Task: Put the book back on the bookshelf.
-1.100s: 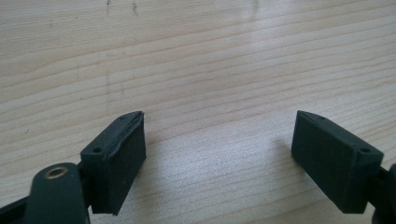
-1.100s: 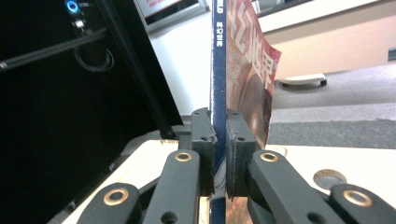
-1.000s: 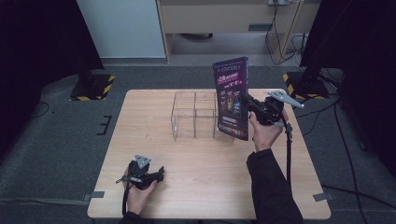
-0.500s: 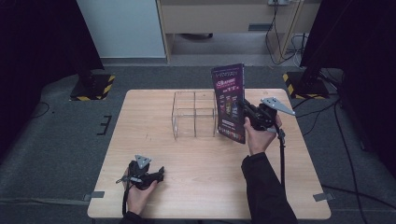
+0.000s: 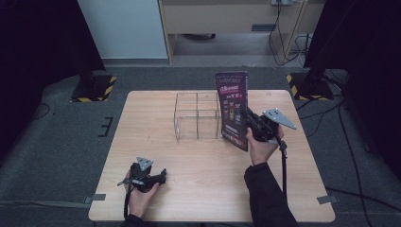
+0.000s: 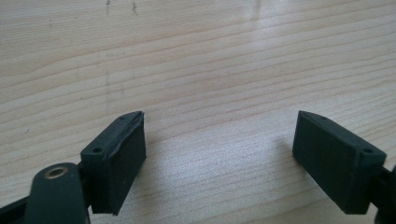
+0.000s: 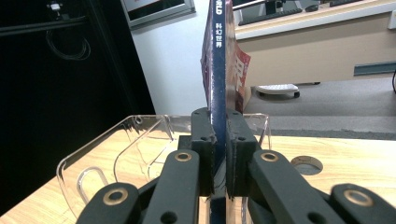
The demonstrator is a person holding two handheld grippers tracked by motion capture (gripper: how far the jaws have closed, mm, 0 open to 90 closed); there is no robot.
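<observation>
A thin purple book [image 5: 233,109] stands upright in the air just right of a clear acrylic rack [image 5: 197,116] on the wooden table [image 5: 156,151]. My right gripper [image 5: 248,122] is shut on the book's spine edge. In the right gripper view the dark blue spine [image 7: 217,84] rises straight between the two black pads [image 7: 204,149], with the clear rack [image 7: 121,149] behind and to the left. My left gripper [image 5: 161,176] rests near the table's front left, held by a hand. In the left gripper view its jaws stand wide apart over bare wood, gripper [image 6: 219,154] open and holding nothing.
A round cable hole [image 7: 306,164] in the tabletop lies right of the rack. Black stands with yellow-striped bases [image 5: 93,87] sit on the floor off the table's back corners. A wooden desk [image 5: 227,16] stands behind.
My right gripper has come down and slightly toward me with the book, bringing it lower beside the rack. The left gripper has not moved.
</observation>
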